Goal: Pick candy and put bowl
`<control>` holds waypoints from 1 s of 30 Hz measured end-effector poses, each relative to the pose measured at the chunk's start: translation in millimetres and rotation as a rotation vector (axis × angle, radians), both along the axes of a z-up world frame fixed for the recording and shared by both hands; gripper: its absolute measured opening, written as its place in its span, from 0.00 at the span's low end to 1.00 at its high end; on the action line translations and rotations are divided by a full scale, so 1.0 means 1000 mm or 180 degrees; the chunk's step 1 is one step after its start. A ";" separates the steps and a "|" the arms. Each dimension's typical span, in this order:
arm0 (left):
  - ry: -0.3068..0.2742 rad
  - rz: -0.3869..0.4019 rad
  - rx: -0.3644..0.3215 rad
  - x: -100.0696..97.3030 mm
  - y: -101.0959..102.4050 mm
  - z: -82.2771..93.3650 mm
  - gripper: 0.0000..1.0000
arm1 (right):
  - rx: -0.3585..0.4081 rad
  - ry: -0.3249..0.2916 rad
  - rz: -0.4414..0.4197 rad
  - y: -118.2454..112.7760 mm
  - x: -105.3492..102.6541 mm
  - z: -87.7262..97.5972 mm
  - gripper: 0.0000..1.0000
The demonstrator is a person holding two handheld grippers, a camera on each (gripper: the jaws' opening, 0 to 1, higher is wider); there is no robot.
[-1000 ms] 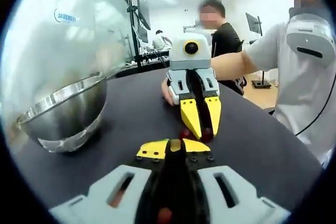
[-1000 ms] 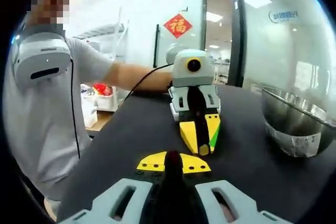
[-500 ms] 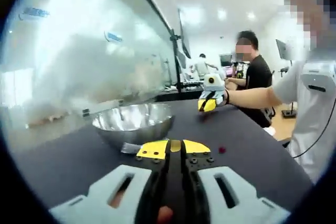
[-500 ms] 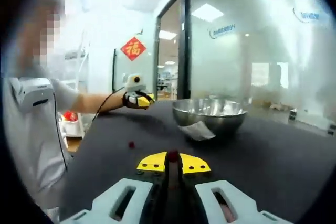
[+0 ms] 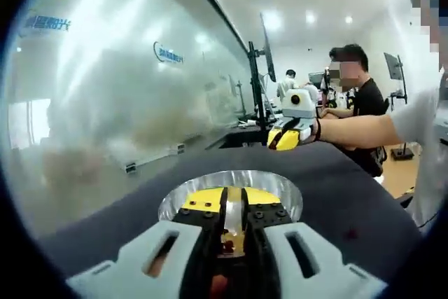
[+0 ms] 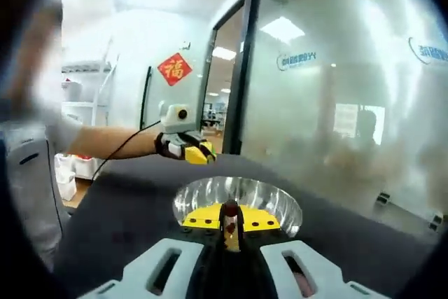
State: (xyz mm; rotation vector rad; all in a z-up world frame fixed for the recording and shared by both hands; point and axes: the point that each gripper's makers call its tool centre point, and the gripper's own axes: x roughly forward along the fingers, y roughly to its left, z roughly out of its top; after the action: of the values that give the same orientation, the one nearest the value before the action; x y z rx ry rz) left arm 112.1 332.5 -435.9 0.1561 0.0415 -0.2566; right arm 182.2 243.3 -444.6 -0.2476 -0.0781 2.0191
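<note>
Nearest in the left gripper view, the left gripper (image 5: 234, 209) has its yellow tips drawn narrow, and a small red candy (image 5: 227, 246) sits low between the jaws. Directly beyond the tips is the steel bowl (image 5: 287, 195), one bowl, its rim ringing them. In the right gripper view, the right gripper (image 6: 229, 219) is pinched closed on a dark red candy (image 6: 229, 209) at its tips, again straight over the bowl. A third red candy (image 5: 351, 232) lies on the dark table (image 5: 364, 194) to the right of the left gripper, well apart from the bowl. That makes three candies in sight. Each looks light, hard and smooth, likely to slip, so a centred pinch across its middle seems best.
</note>
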 end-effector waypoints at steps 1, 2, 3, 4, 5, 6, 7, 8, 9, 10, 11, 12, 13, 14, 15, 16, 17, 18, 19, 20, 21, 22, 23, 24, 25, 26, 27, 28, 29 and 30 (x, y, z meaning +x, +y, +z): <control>0.0008 0.0006 -0.0006 0.004 0.002 -0.001 0.03 | -0.0034 -0.0030 -0.0004 0.007 0.000 -0.002 0.03; 0.0014 0.0005 -0.0007 0.007 0.002 -0.001 0.03 | -0.0063 -0.0061 -0.0004 0.013 0.000 -0.004 0.03; 0.0037 -0.0010 0.0021 0.009 0.001 -0.004 0.03 | -0.0077 -0.0082 0.0004 0.016 0.000 -0.005 0.04; 0.0043 -0.0012 0.0060 0.010 0.001 -0.005 0.03 | -0.0062 -0.0068 0.0011 0.018 0.000 -0.004 0.04; 0.0059 -0.0015 0.0088 0.010 0.000 -0.007 0.03 | -0.0030 -0.0037 0.0026 0.021 -0.001 -0.003 0.04; 0.0074 -0.0024 0.0102 0.010 0.000 -0.008 0.03 | -0.0032 -0.0033 0.0029 0.022 0.000 -0.003 0.04; 0.0084 -0.0023 0.0108 0.010 -0.001 -0.009 0.03 | -0.0036 -0.0034 0.0025 0.024 0.001 -0.004 0.04; 0.0103 -0.0020 0.0150 0.011 -0.001 -0.011 0.03 | -0.0043 -0.0040 0.0015 0.025 0.002 -0.005 0.04; 0.0117 -0.0017 0.0165 0.012 0.000 -0.013 0.03 | -0.0056 -0.0048 0.0007 0.025 0.003 -0.007 0.04; 0.0125 -0.0021 0.0170 0.012 -0.001 -0.013 0.03 | -0.0061 -0.0068 -0.0001 0.026 0.004 -0.009 0.04; 0.0125 -0.0029 0.0165 0.011 -0.002 -0.013 0.05 | -0.0064 -0.0130 -0.0028 0.026 0.006 -0.011 0.05; 0.0119 -0.0049 0.0139 0.011 -0.004 -0.013 0.10 | -0.0058 -0.0127 -0.0027 0.026 0.005 -0.011 0.09; 0.0111 -0.0074 0.0121 0.011 -0.007 -0.012 0.20 | -0.0050 -0.0114 -0.0013 0.025 0.004 -0.011 0.16; 0.0097 -0.0112 0.0113 0.010 -0.010 -0.011 0.24 | -0.0045 -0.0116 -0.0010 0.025 0.003 -0.011 0.18; 0.0109 -0.0121 0.0135 0.009 -0.013 -0.012 0.23 | -0.0039 -0.0126 -0.0011 0.024 0.003 -0.011 0.17; 0.0139 -0.0103 0.0178 0.009 -0.013 -0.014 0.20 | -0.0036 -0.0129 -0.0004 0.024 0.002 -0.011 0.17; 0.0144 -0.0100 0.0186 0.009 -0.012 -0.014 0.19 | -0.0029 -0.0142 -0.0012 0.024 0.001 -0.010 0.17; 0.0146 -0.0101 0.0186 0.009 -0.012 -0.014 0.19 | -0.0013 -0.0152 -0.0028 0.024 0.001 -0.008 0.17; 0.0145 -0.0107 0.0188 0.008 -0.013 -0.013 0.19 | -0.0006 -0.0151 -0.0052 0.024 0.001 -0.007 0.17; 0.0141 -0.0115 0.0193 0.007 -0.014 -0.012 0.19 | 0.0005 -0.0149 -0.0058 0.023 0.001 -0.005 0.17; 0.0135 -0.0122 0.0186 0.006 -0.015 -0.011 0.19 | 0.0014 -0.0150 -0.0034 0.022 -0.002 -0.004 0.17; 0.0130 -0.0128 0.0180 0.005 -0.016 -0.010 0.19 | 0.0012 -0.0158 -0.0021 0.021 -0.003 -0.004 0.17; 0.0125 -0.0133 0.0190 0.004 -0.017 -0.010 0.19 | 0.0008 -0.0180 -0.0009 0.020 -0.005 -0.004 0.17; 0.0123 -0.0137 0.0197 0.002 -0.018 -0.010 0.19 | -0.0004 -0.0193 0.0001 0.018 -0.006 -0.004 0.17; 0.0121 -0.0145 0.0190 -0.001 -0.020 -0.010 0.19 | -0.0021 -0.0203 0.0013 0.015 -0.007 -0.005 0.17; 0.0116 -0.0153 0.0182 -0.005 -0.024 -0.010 0.19 | -0.0036 -0.0204 0.0022 0.012 -0.008 -0.007 0.17; 0.0073 -0.0221 0.0164 -0.016 -0.034 -0.010 0.18 | -0.0044 -0.0198 0.0026 0.005 -0.010 -0.008 0.17; 0.0026 -0.0316 0.0150 -0.023 -0.042 -0.010 0.18 | -0.0012 -0.0178 0.0059 -0.004 -0.015 -0.009 0.17; 0.0021 -0.0425 0.0083 -0.035 -0.054 -0.016 0.18 | 0.0042 -0.0112 0.0199 -0.021 -0.027 -0.012 0.17; 0.0096 -0.0521 0.0068 -0.048 -0.065 -0.028 0.18 | 0.0029 -0.0069 0.0296 -0.037 -0.034 -0.019 0.17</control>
State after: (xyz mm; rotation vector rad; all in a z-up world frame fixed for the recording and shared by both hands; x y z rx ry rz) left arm 63.6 267.1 -463.6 0.1771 0.0615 -0.4218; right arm 147.7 206.3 -464.1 -0.2644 -0.1144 2.1080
